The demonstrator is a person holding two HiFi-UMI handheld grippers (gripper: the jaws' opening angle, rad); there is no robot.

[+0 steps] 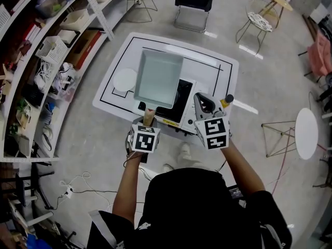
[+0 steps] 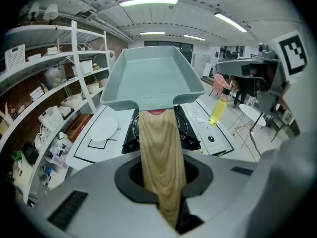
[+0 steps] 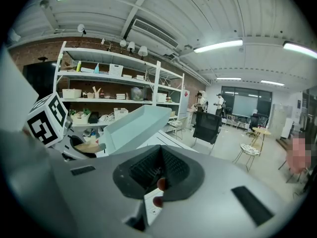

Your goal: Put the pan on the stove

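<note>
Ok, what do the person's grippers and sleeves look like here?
Both the left gripper and right gripper have grey bodies, each carrying a white cube with black square markers. The person wears a black short-sleeved top with pale sleeve trim.

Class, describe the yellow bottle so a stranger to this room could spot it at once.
Find the white table with black lines in the middle of the floor, then the black stove on it. Right of the stove stands a slim bottle, the only yellow thing there, dark-capped.
</note>
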